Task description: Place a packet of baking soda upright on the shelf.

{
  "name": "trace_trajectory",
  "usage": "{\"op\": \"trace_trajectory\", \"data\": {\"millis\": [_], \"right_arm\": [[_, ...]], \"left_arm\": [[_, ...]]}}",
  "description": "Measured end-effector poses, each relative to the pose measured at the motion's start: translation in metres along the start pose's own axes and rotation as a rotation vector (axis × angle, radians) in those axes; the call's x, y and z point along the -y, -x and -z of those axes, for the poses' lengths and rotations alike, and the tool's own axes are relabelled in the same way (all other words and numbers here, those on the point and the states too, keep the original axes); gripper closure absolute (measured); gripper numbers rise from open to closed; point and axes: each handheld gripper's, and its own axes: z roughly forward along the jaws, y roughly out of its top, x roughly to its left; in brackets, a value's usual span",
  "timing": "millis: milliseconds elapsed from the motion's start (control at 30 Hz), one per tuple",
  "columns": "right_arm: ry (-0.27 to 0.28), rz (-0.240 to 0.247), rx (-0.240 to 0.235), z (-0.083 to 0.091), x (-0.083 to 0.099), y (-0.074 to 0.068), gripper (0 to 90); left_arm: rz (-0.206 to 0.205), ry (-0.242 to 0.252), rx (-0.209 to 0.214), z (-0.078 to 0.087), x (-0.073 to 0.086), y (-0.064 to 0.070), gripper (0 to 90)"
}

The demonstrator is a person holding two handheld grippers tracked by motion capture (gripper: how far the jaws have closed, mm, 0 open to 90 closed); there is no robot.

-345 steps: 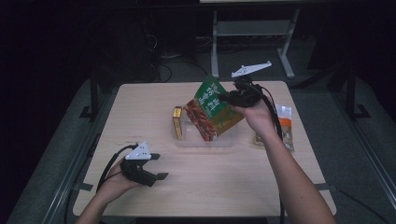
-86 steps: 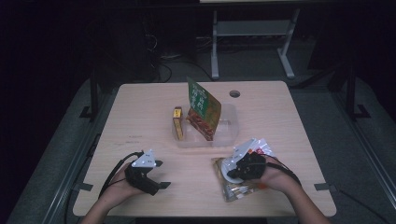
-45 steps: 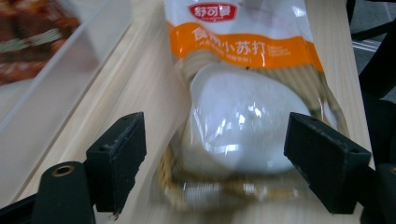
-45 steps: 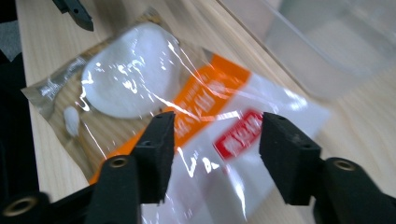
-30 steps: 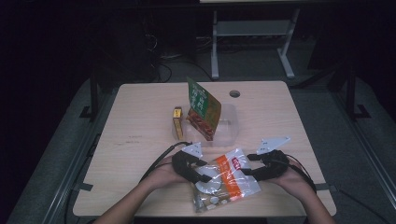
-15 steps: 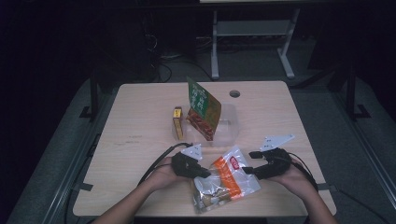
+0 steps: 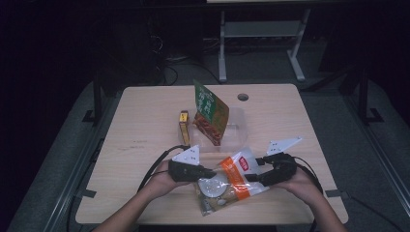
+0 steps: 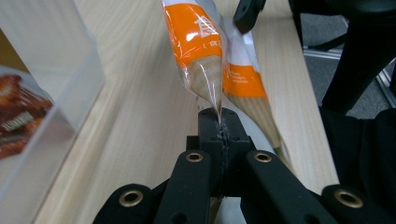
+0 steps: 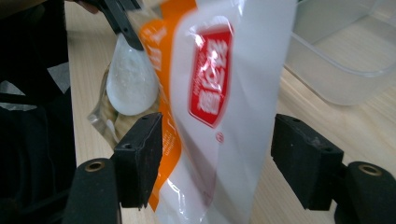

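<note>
While the left tool (image 8: 219, 126) pinches the snack bag's (image 7: 227, 181) edge, it stands between the right tool's (image 9: 217, 163) wide jaws.

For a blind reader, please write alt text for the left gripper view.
The left gripper pinches the edge of a clear and orange snack bag between its shut black jaws, above a wooden table. A clear plastic container stands at left.

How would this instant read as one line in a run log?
left tool: shut on snack bag edge | right tool: open around bag's other end | bag: lifted near table front | clear bin: behind
</note>
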Motion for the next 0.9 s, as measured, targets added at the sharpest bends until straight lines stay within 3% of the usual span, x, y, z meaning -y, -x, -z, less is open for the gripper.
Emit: {"op": "trace_trajectory", "data": {"millis": [367,600,900], "right_arm": [[0.071,-0.001,-0.092,-0.001,-0.003,0.003,63.7],[0.094,0.044,-0.124,0.001,-0.007,0.001,88.9],[0.101,0.092,-0.13,0.006,-0.016,-0.007,90.0]], "left_arm": [[-0.009,0.045,-0.015,0.013,-0.001,0.001,89.7],[-0.006,0.062,-0.014,0.015,-0.001,-0.001,89.6],[0.008,0.08,-0.022,0.02,0.003,-0.005,88.3]]}}
